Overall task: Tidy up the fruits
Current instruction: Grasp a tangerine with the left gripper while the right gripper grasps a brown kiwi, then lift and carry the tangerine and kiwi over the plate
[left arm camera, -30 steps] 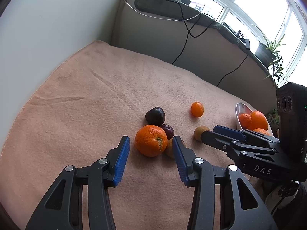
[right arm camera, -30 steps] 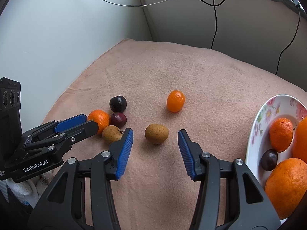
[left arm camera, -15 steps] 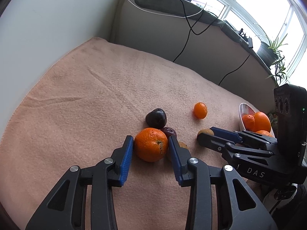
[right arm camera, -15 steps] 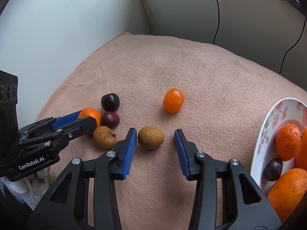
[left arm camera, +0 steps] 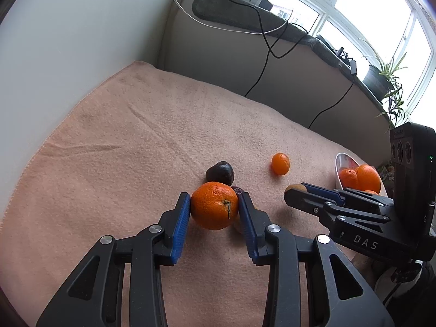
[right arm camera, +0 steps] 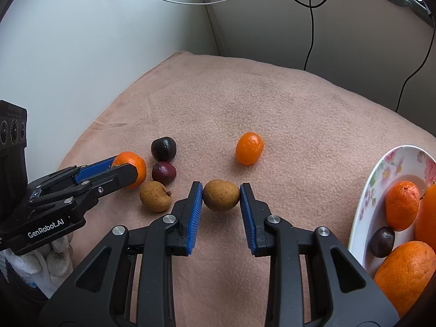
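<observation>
blanket (left arm camera: 141,147) covers the whole work surface, peach, a few creases on the left side. plate (right arm camera: 392,169) sits at the right edge, white with a flower print, holding three oranges and one dark plum

left gripper (left arm camera: 214,207): its jaws have just been closing, blue pads now press both sides of the orange (left arm camera: 214,209), which rests on the blanket, near left. in the right wrist view the same gripper (right arm camera: 124,167) comes in from the left with the orange (right arm camera: 135,164) at its tips

right gripper (right arm camera: 221,199): its jaws have just been closing, pads now touch both sides of the brown fruit (right arm camera: 221,198), near centre, on the blanket. seen from the left wrist, this gripper (left arm camera: 298,194) enters from the right with only a sliver of the brown fruit (left arm camera: 295,187) showing past its tip

loose on the blanket: second brown fruit (right arm camera: 156,196) just left of the right gripper, dark plum (right arm camera: 163,148) far left, red plum (right arm camera: 164,173) just near of it and touching the orange's side, small tangerine (right arm camera: 249,148) alone at centre far, well apart from the rest
</observation>
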